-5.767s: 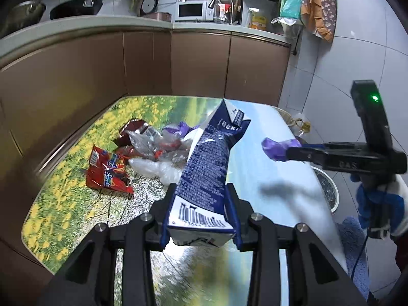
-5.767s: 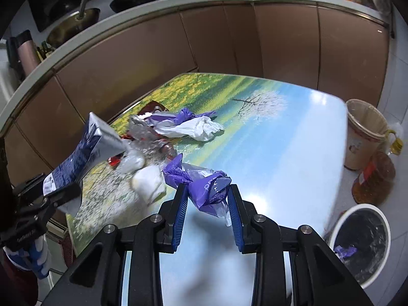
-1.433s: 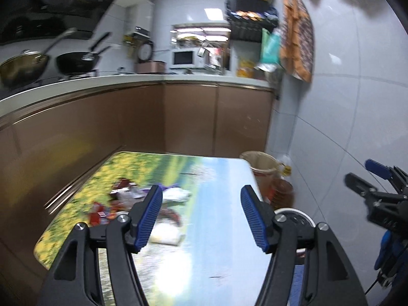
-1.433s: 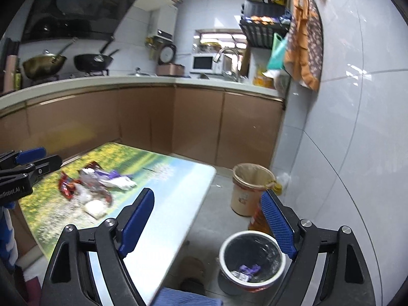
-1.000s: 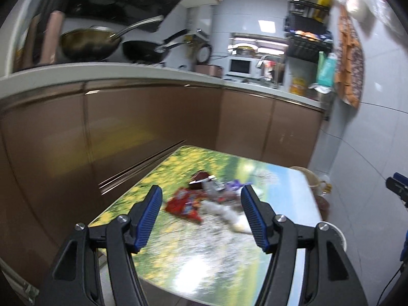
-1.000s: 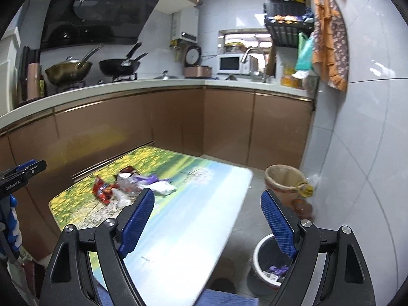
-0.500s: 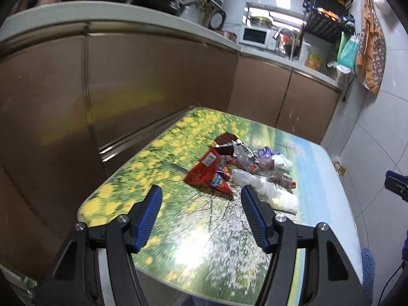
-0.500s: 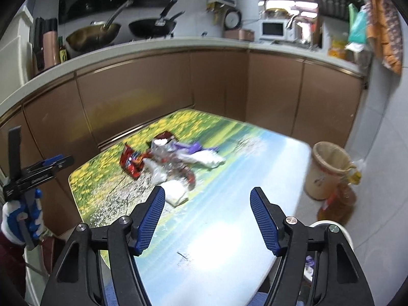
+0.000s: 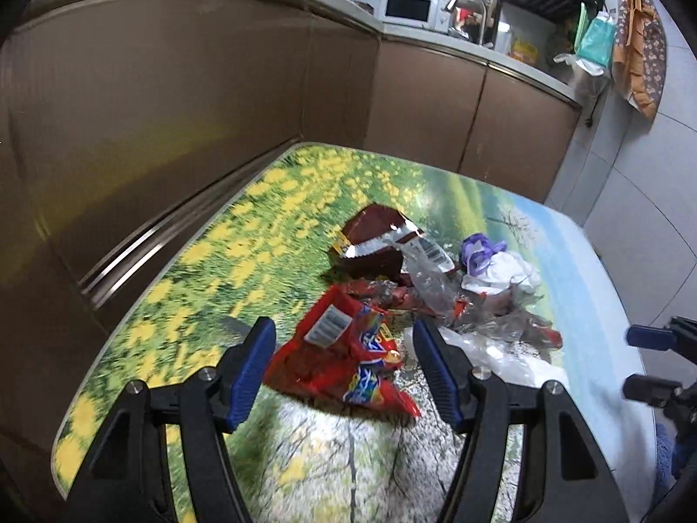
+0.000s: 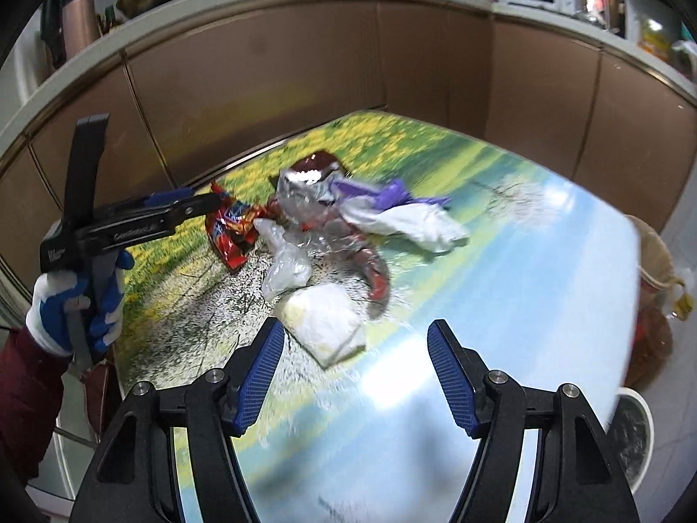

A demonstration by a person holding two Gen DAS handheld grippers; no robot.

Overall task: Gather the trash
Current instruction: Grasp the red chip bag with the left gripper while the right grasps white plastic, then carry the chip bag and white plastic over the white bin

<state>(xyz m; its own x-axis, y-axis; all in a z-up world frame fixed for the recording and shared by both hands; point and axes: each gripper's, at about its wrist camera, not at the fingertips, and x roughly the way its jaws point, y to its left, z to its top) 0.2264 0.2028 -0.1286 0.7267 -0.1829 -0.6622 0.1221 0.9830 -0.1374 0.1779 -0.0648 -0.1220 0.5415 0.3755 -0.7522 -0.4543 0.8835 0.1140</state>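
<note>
- Left wrist view puts us over a flower-print table (image 9: 183,287) with our left gripper (image 9: 344,366) spread wide and empty, its blue pads framing a red snack bag (image 9: 348,361) that lies flat on the tabletop just ahead and below.
- Behind that bag we see the rest of the heap: a dark brown wrapper (image 9: 374,244), crumpled clear plastic (image 9: 431,287), and a purple-and-white wad (image 9: 492,261), all touching or overlapping.
- From the right wrist view, our right gripper (image 10: 355,370) is also empty; its jaws have just been closing somewhat but stand well apart, nothing between the pads.
- A white crumpled packet (image 10: 324,320) lies on the table just beyond the right fingertips, nearest of all the litter, with a clear plastic bag (image 10: 285,261) beside it.
- At the lower right edge we glimpse the rim of a white bin (image 10: 640,436) on the floor beside the table; its contents are too blurred to make out.
- We judge the job partly done at best: most of the pile remains on the table, and neither claw has yet touched a piece.
- Each gripper appears lined up for its own pick, left on the red bag, right on the white packet.
</note>
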